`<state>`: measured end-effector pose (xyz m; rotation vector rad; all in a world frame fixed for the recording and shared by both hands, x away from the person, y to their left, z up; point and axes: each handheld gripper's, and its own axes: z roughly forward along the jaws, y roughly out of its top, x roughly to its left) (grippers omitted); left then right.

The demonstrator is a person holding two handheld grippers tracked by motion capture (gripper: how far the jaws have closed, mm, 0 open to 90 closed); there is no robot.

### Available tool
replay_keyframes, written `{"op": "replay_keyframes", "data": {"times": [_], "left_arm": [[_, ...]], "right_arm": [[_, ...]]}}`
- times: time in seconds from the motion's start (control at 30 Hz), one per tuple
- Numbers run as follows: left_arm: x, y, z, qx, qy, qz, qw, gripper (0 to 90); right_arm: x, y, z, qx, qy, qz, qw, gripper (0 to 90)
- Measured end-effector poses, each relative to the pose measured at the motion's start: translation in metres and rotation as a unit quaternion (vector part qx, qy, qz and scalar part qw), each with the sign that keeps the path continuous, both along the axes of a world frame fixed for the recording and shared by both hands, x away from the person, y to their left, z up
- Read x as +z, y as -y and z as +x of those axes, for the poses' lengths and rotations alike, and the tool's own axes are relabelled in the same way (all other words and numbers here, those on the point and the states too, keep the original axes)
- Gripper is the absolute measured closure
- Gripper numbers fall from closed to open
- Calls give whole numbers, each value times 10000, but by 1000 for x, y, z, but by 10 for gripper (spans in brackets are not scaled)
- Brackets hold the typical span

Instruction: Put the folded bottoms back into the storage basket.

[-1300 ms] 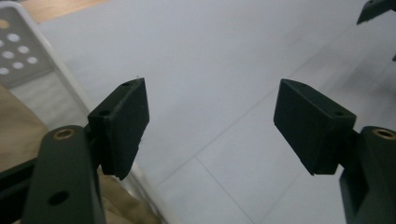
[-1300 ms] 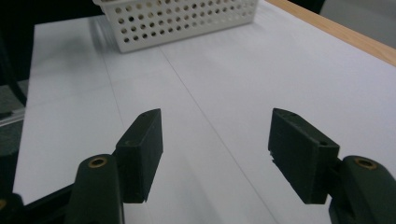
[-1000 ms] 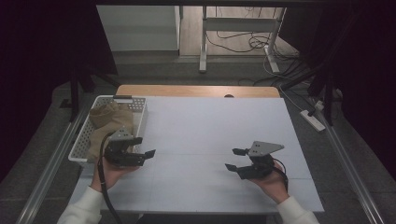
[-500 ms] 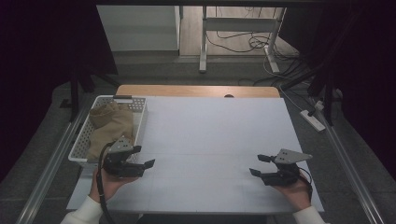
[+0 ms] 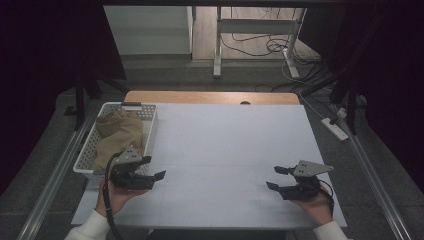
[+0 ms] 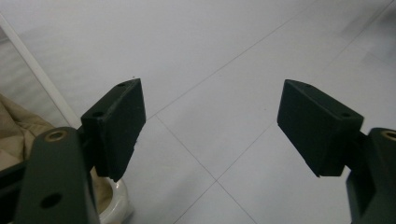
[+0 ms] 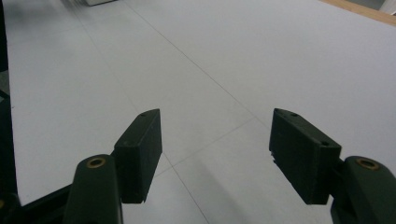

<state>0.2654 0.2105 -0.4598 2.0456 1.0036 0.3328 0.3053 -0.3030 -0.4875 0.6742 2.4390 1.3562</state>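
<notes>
- Desk (image 5: 225, 150): white, bare across the whole working area; faint grid lines only; wooden strip along the far edge.
- Basket (image 5: 147, 125): white, perforated, standing at the left edge of the desk; rim and wall intact, upright.
- Cloth (image 5: 117, 132): tan, bunched, lying inside the basket and heaped above its rim; a fold seen at the lower left of the left gripper view (image 6: 14, 130); not touched by either tool.
- Left tool (image 5: 150, 170): held low over the near left part of the desk, just beside the basket's near corner; jaws apart, nothing between them; white desk visible through the gap in the left gripper view (image 6: 210, 130); pointed toward the desk's middle, away from the cloth.
- Right tool (image 5: 274, 177): held over the near right part of the desk, well apart from basket and cloth; jaws apart and empty; bare surface ahead in the right gripper view (image 7: 215, 149).
- Step in hand, as judged: start position; both tools idle and ready, cloth not yet fetched from the basket.
- Next move, as judged: left tool to be turned toward the basket, lifted over the rim and lowered onto a raised fold of the cloth; jaws to be shut on that fold; right tool to be brought across for a second hold; snagging on the rim to be watched.
</notes>
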Motion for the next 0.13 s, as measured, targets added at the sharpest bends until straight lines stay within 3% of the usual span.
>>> {"op": "replay_keyframes", "data": {"times": [0.13], "left_arm": [[0,0,-1,5,1,-1,10000,234]], "right_arm": [[0,0,0,-16,24,-18,10000,347]]}}
